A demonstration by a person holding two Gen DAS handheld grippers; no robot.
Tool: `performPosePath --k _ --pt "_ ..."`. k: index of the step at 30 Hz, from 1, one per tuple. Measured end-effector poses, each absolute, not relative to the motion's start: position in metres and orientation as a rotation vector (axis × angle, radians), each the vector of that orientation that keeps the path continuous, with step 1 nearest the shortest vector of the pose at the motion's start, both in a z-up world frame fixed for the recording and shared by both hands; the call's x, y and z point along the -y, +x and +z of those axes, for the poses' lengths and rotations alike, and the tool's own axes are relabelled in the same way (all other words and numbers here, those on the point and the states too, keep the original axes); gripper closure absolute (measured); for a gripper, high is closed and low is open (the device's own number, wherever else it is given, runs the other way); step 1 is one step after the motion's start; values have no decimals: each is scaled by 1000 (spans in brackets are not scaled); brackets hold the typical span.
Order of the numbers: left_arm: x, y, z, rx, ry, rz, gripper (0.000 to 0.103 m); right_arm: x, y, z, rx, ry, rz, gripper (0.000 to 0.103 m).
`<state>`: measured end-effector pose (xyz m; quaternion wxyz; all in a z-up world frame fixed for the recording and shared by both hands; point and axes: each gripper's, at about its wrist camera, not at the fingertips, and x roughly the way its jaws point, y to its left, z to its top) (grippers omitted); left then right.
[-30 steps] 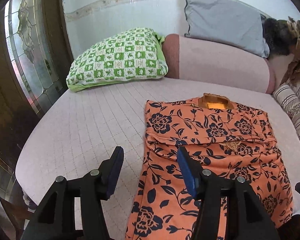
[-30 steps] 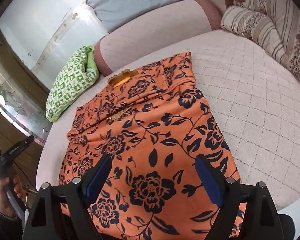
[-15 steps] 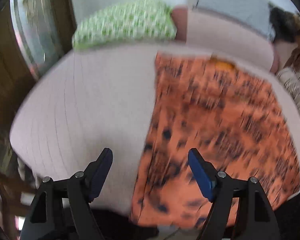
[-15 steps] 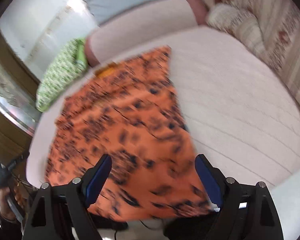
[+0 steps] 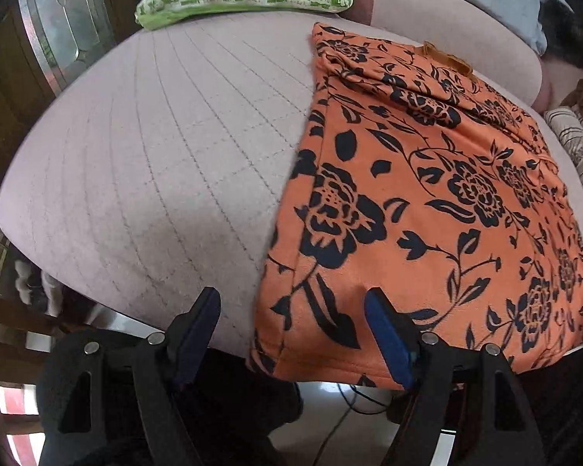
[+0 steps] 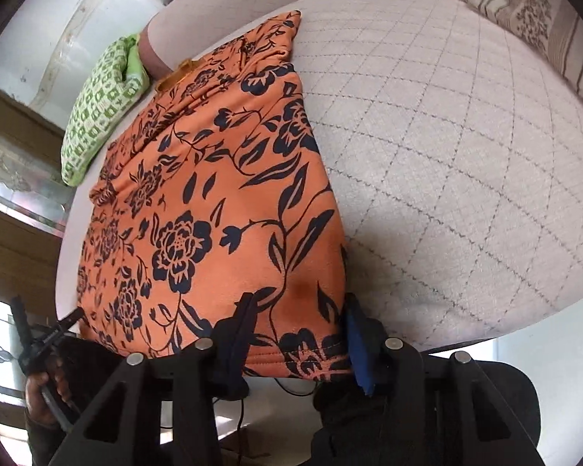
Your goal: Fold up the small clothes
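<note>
Tongs first: the right gripper (image 6: 297, 328) has just been closing, and its jaws now straddle the near right corner of the shirt (image 6: 213, 202), the hem lying between them. Whether the pads already press the cloth I cannot tell; a band of hem shows between the fingers and the right finger sits at the cloth's side edge. The left gripper (image 5: 291, 330) has just been opening and stands released, one finger over bare bed (image 5: 136, 155), the other over the cloth, so the shirt's near left corner lies between them, not pinched.

The shirt lies flat along the bed, collar toward the far edge by the bolster, hem hanging just over the near edge. A fold already crosses its upper part, so the step in hand looks like taking both hem corners to bring the bottom up toward the collar.

To do it well, the left tongs should drop onto the corner and clench on both layers, matching the right's depth of bite. Both should grip close to the side edges, then lift together and evenly, so the hem stays straight and lands square. The overhang makes the corners easy to catch, but a shallow bite may slip.
</note>
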<state>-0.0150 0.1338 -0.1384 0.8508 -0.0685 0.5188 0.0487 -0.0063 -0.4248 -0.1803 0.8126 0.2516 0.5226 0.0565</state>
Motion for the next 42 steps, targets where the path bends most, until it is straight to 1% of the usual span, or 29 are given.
performPosePath --k 1,2,3,4,6,7,8,9,12,14,15,16,17,18,19,20,21,22,25,31,33,36,38,40,42 --pt "-133 -15 -142 -1105 -150 104 26 427 -6 -183 -1123 545 117 55" --pt "-133 -15 -144 -1112 -155 102 28 427 -5 -184 -1129 552 119 55" --pt "-133 -15 -147 -1122 -162 92 38 426 -4 -184 -1132 550 124 52" --pt "-133 -16 -151 -1136 -178 75 40 425 -3 -184 -1134 548 128 50" --pt "-134 -18 -151 -1118 -194 71 52 423 -3 -183 -1133 542 129 49" --pt "-134 -20 -150 -1116 -189 63 64 422 -3 -182 -1131 537 131 55" --pt "-134 -21 -149 -1113 -191 57 86 421 -4 -182 -1135 540 143 67" --pt "-134 -22 -148 -1114 -203 36 94 419 -3 -182 -1139 554 156 92" --pt "-136 -27 -144 -1115 -210 17 94 419 -7 -171 -1103 566 170 91" --pt "-136 -27 -146 -1115 -214 21 91 421 -6 -171 -1101 583 163 88" --pt "-135 -28 -145 -1110 -213 22 87 423 -3 -179 -1138 596 151 87" --pt "-134 -28 -145 -1113 -206 17 72 423 -2 -183 -1158 610 156 86" --pt "-131 -25 -147 -1120 -196 8 50 423 -2 -187 -1164 614 164 84" --pt "-129 -25 -148 -1126 -186 7 46 422 -2 -188 -1164 608 167 83" --pt "-127 -25 -150 -1128 -171 13 46 421 -3 -189 -1161 605 171 83" --pt "-125 -24 -150 -1124 -154 15 53 422 -3 -190 -1154 625 185 83" --pt "-125 -24 -150 -1120 -153 8 84 423 -3 -190 -1152 637 198 83" --pt "-124 -24 -147 -1121 -158 -16 96 423 -2 -190 -1149 642 208 88" --pt "-128 -22 -135 -1108 -216 -68 95 425 -2 -178 -1104 702 273 90" --pt "-146 -18 -92 -1003 -382 -145 95 444 5 -151 -939 912 379 91" --pt "-148 -7 -75 -973 -394 -159 95 449 16 -138 -894 962 413 91" --pt "-151 22 -41 -898 -441 -199 95 456 47 -108 -801 986 453 91" --pt "-155 52 -15 -834 -464 -220 95 466 84 -79 -707 996 463 91" --pt "-157 98 7 -781 -474 -229 95 476 120 -57 -638 992 456 91" --pt "-159 134 18 -736 -471 -224 94 484 168 -37 -570 968 414 91"
